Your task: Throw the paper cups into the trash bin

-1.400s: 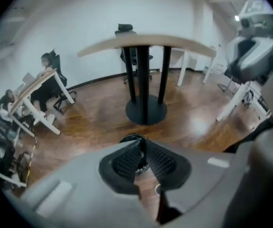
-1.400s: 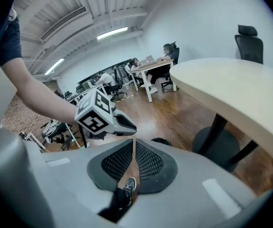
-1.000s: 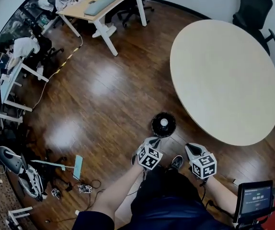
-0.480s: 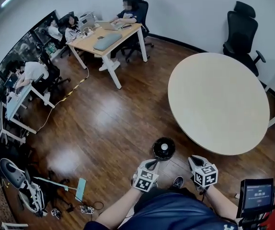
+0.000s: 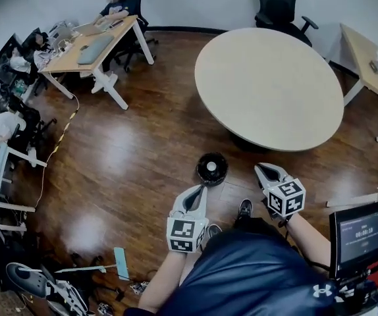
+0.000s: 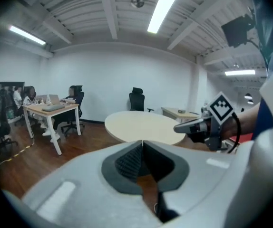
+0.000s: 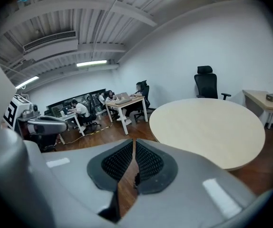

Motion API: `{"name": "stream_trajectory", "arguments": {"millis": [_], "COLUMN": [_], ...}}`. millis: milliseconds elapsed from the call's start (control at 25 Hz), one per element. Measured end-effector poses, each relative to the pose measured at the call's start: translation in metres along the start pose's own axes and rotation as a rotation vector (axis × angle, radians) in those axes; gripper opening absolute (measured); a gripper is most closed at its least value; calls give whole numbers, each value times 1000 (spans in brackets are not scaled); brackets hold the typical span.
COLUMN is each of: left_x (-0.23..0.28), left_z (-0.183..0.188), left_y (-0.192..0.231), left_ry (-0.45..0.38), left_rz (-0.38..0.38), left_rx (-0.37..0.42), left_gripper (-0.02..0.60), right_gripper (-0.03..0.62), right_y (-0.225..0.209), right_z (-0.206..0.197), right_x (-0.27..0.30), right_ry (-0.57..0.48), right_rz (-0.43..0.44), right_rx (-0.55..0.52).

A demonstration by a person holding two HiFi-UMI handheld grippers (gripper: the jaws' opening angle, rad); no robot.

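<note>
A round black trash bin [image 5: 211,168] stands on the wooden floor near the person's feet, and a white paper cup [image 5: 210,167] shows inside it from above. My left gripper [image 5: 196,191] hovers just near and left of the bin. Its jaws are closing the last bit, tips together [image 6: 142,141], with nothing between them. My right gripper [image 5: 263,170] is to the right of the bin, also shut [image 7: 133,140] and empty. Each gripper shows in the other's view: the right gripper [image 6: 180,126] and the left gripper [image 7: 66,123]. No cup lies on the round table [image 5: 268,84].
The round beige table [image 6: 141,125] stands just beyond the bin, with black office chairs [image 5: 278,2] behind it. A desk with seated people [image 5: 90,45] is at the back left. A screen on a stand [image 5: 360,232] is at the right. Cables and shoes [image 5: 51,288] litter the near-left floor.
The head view has swung, so the table and desks sit further left and higher. Both grippers have come up closer to the camera. The bin stays just in front of them.
</note>
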State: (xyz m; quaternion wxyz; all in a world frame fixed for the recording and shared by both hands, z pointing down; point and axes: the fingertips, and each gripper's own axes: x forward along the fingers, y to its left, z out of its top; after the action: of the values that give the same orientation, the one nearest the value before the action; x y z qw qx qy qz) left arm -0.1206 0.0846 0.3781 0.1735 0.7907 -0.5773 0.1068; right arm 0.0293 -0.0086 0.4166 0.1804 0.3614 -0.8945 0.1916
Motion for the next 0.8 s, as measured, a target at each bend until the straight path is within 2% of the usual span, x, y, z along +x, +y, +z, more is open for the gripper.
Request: {"name": "stream_trajectory", "arguments": {"millis": [120,360,560,800], "left_x": [-21,-32,-36,-29], "left_z": [12,19,35,33], "left_y": [15,3,-7,-39], "left_ry": [-62,-66,-95,-64], "left_rz": [6,-45,3,39], "left_rx": [-36,-60,-39,-64], "left_gripper": [5,5,5,5], "right_gripper": [25,25,25,25], "right_y": [28,55,62,61], "right_z": [6,4,21,19], "right_x": [-7,-15,-18,-40], "right_ry": [-14,-9,-55,-82], "right_rz": [8,36,77,133], "right_rx": [-25,-20,-41,-39]}}
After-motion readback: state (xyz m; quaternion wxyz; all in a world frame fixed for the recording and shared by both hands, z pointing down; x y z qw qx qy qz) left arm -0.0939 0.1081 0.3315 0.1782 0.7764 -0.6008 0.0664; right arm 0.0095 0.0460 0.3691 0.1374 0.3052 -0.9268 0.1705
